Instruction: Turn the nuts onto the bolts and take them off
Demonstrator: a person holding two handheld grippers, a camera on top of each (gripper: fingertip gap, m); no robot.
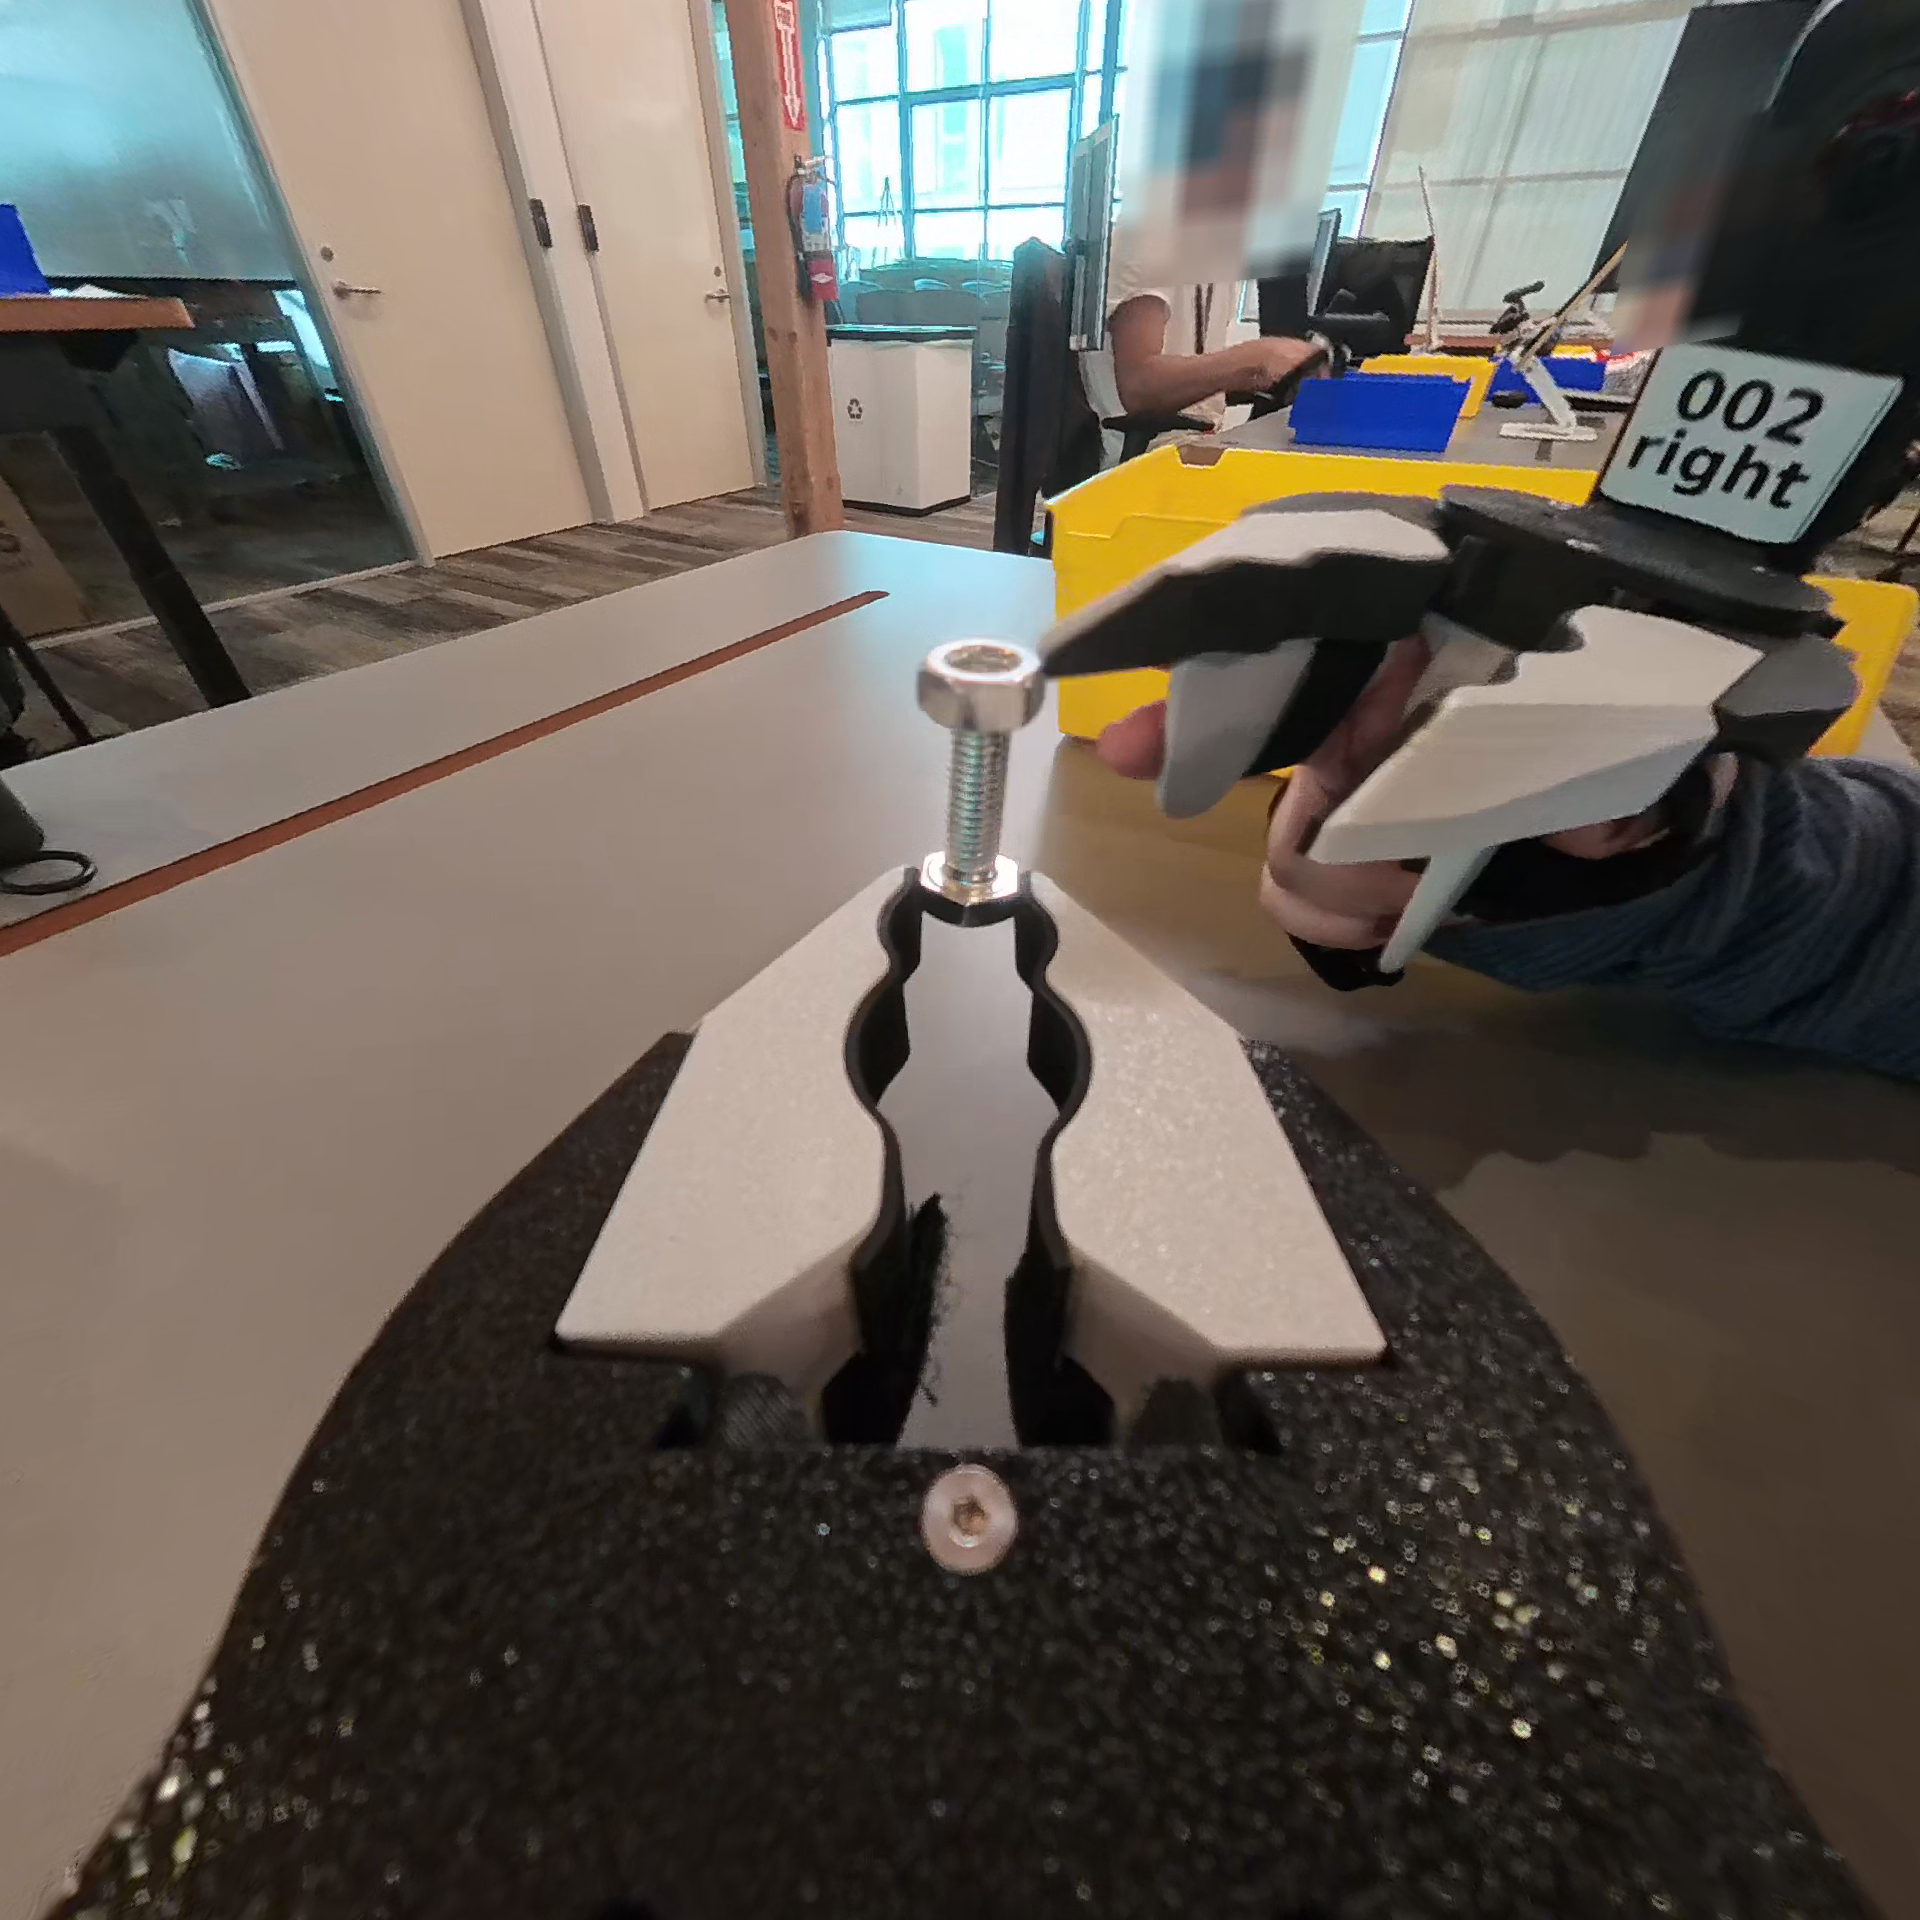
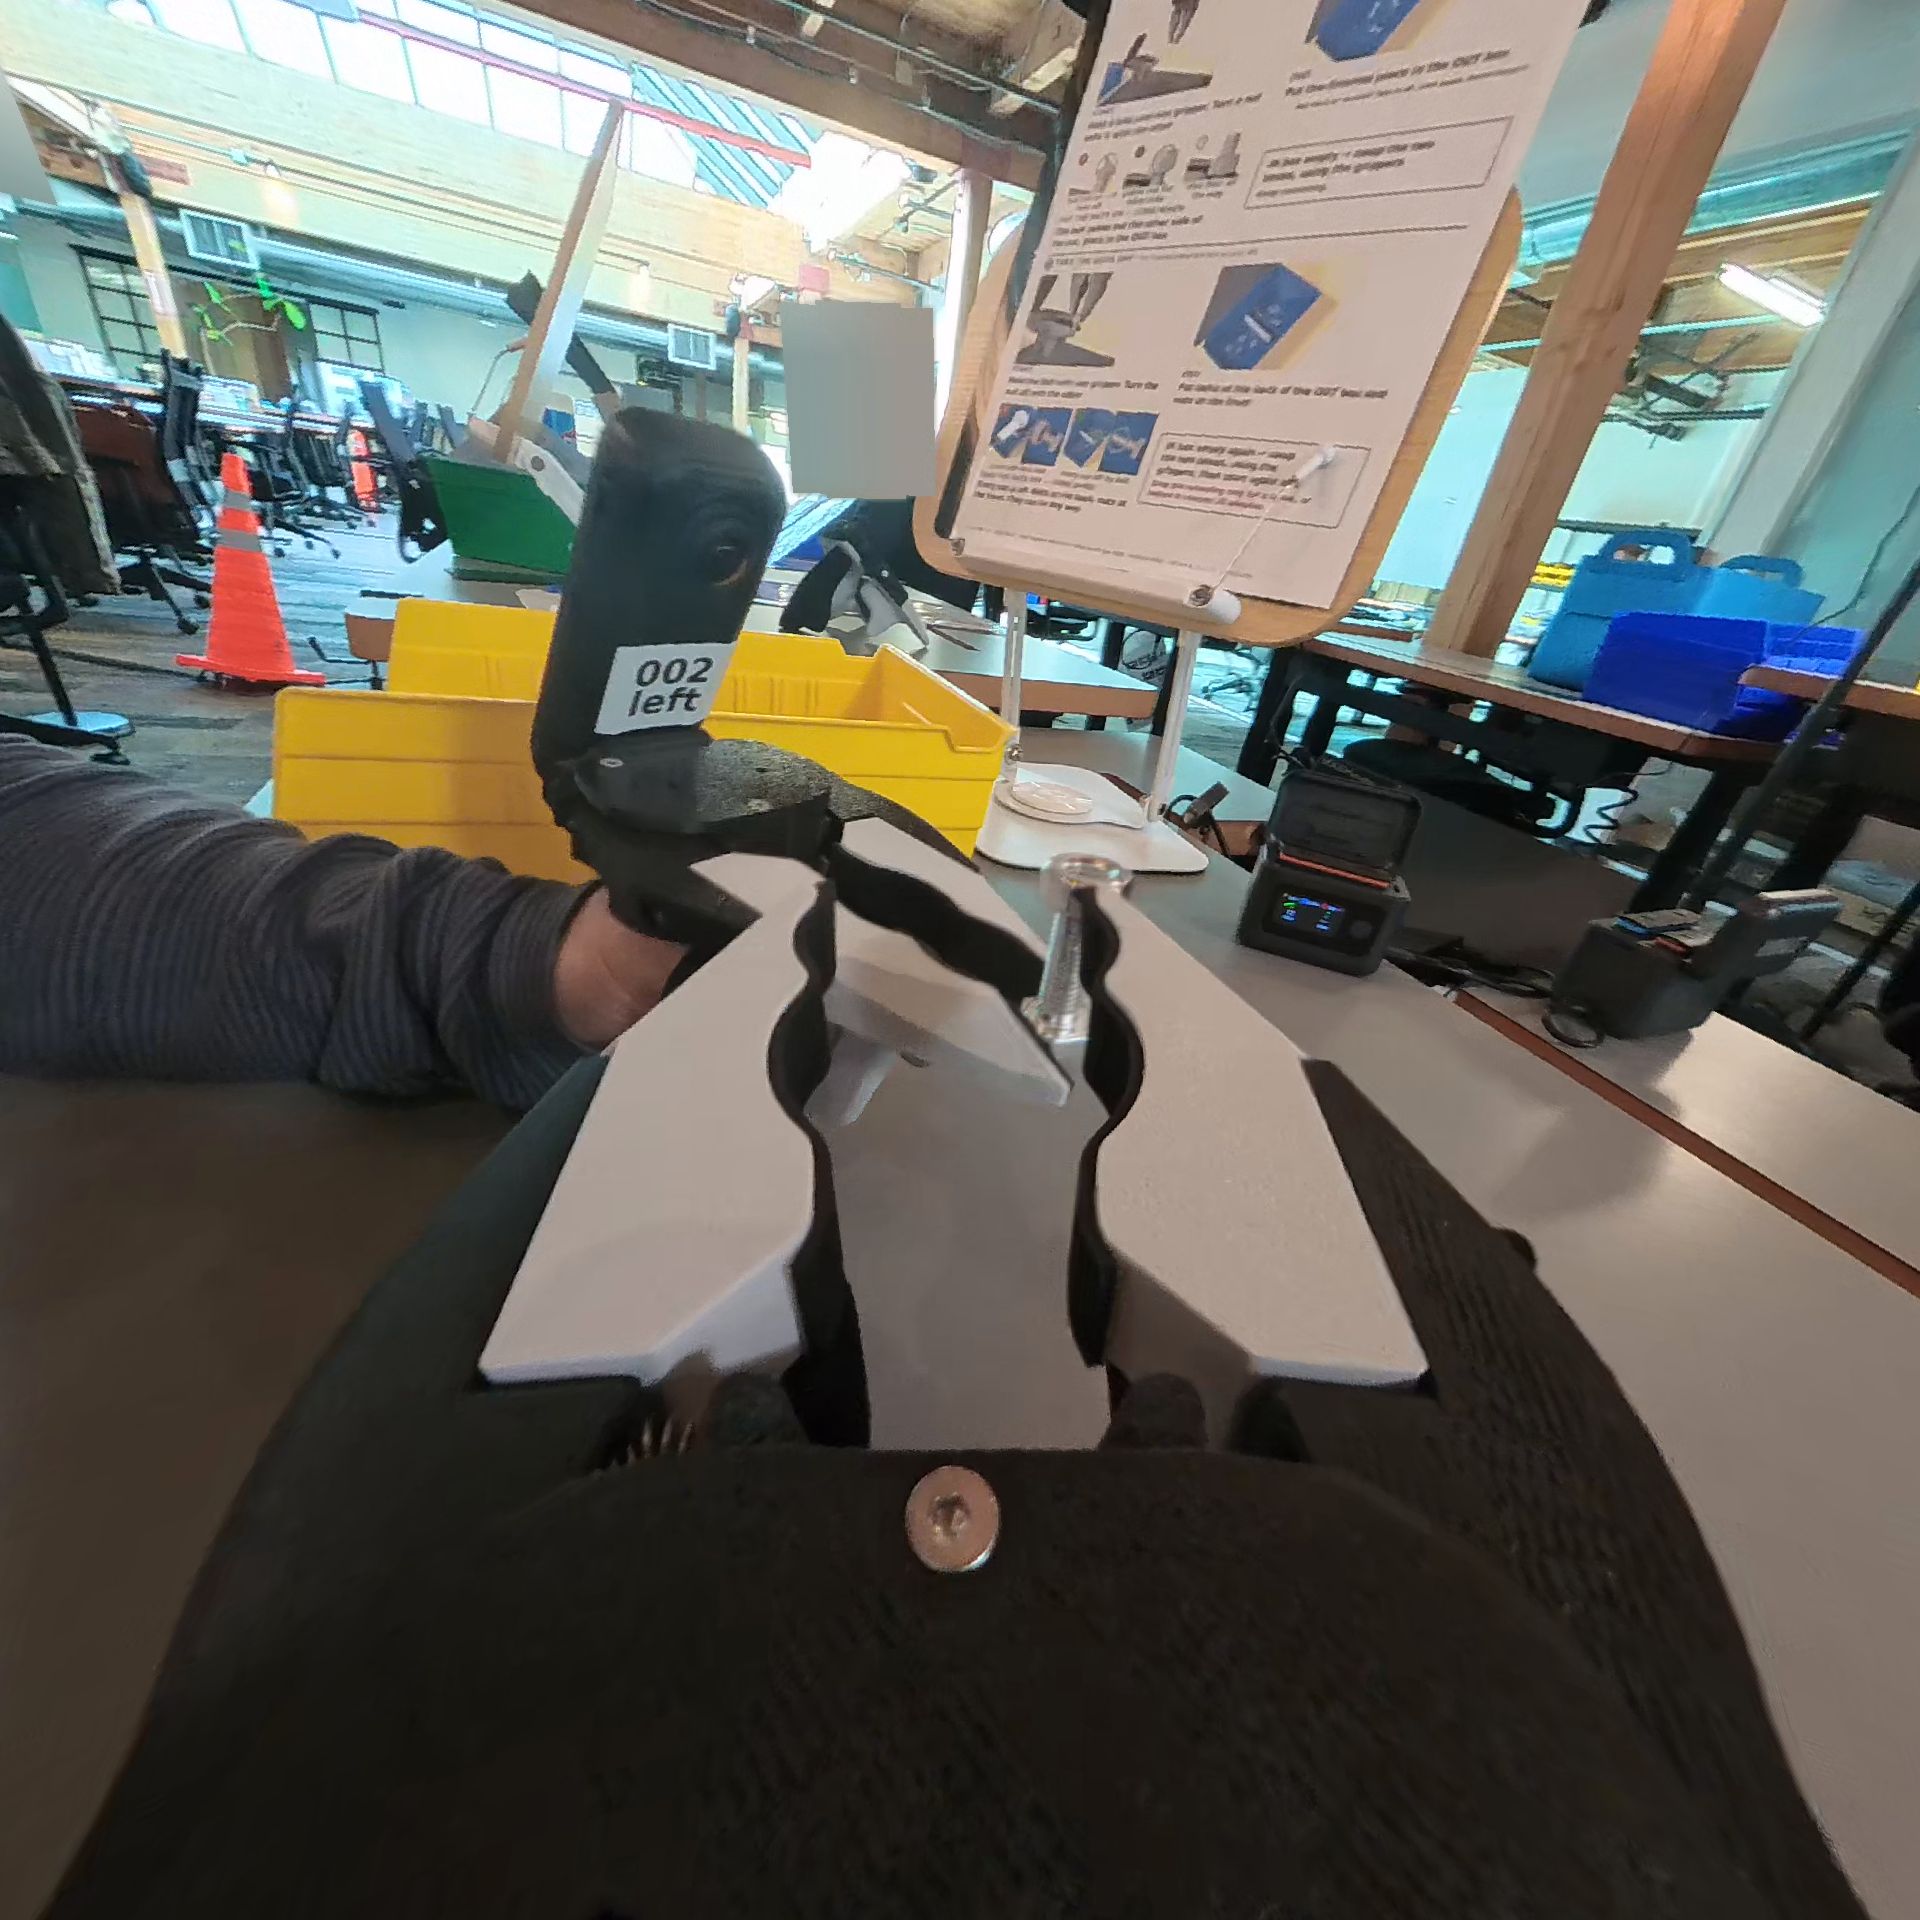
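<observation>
Steel hex nut (image 1: 975, 885) sits pinched in your left gripper (image 1: 975, 904), low on the threaded silver bolt (image 1: 977, 774); your right gripper (image 2: 1081, 935) spreads beside the bolt head, so unscrewing remains.

The right gripper (image 2: 1081, 914) is seen with its white fingers (image 2: 1226, 1122) spread, a bolt (image 2: 1062, 961) standing upright between their tips. The bolt's lower end is clamped by the left gripper (image 2: 1044, 1039), which is held by a hand (image 2: 623, 966) in a dark ribbed sleeve. A yellow bin (image 2: 436, 748) is set behind on the grey surface (image 2: 1662, 1299), beside an instruction sheet on a stand (image 2: 1226, 312).
</observation>
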